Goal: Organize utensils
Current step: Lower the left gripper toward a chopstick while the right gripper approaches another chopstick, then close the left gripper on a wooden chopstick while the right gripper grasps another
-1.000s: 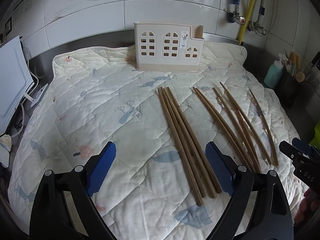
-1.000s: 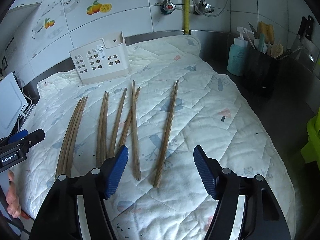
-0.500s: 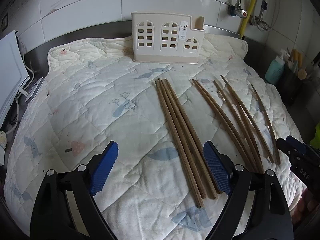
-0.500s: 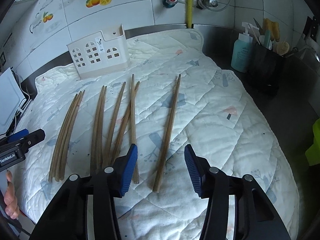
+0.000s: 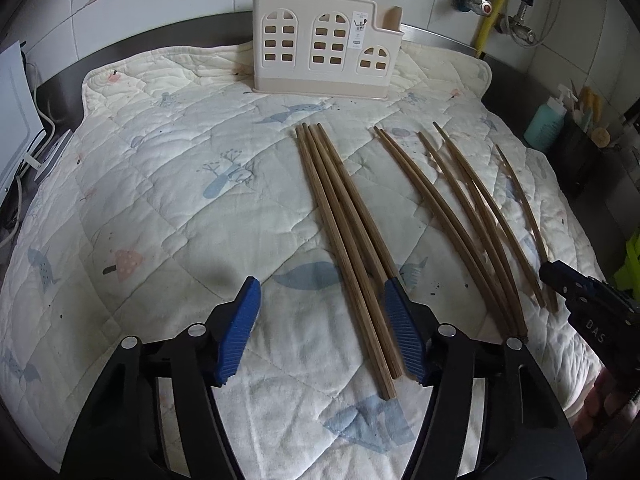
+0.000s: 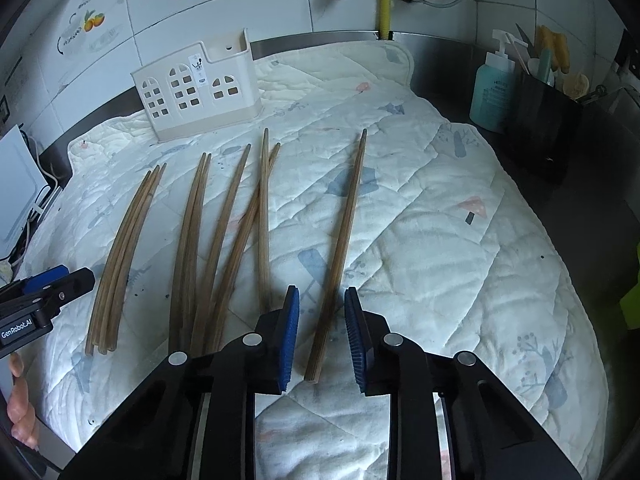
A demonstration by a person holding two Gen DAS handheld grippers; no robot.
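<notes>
Right wrist view: right tongs [image 6: 322, 334] were closing, narrow, astride lone chopstick [image 6: 340, 248], its long axis running lower-centre to upper-centre; pads not yet touching.

Near ends of the middle chopsticks [image 6: 200, 280] vanish behind the right gripper [image 6: 322, 334], and the caddy [image 5: 326, 50] label is too small to read. At the left edge, only fingertips [image 6: 18, 408] of a hand show.
</notes>
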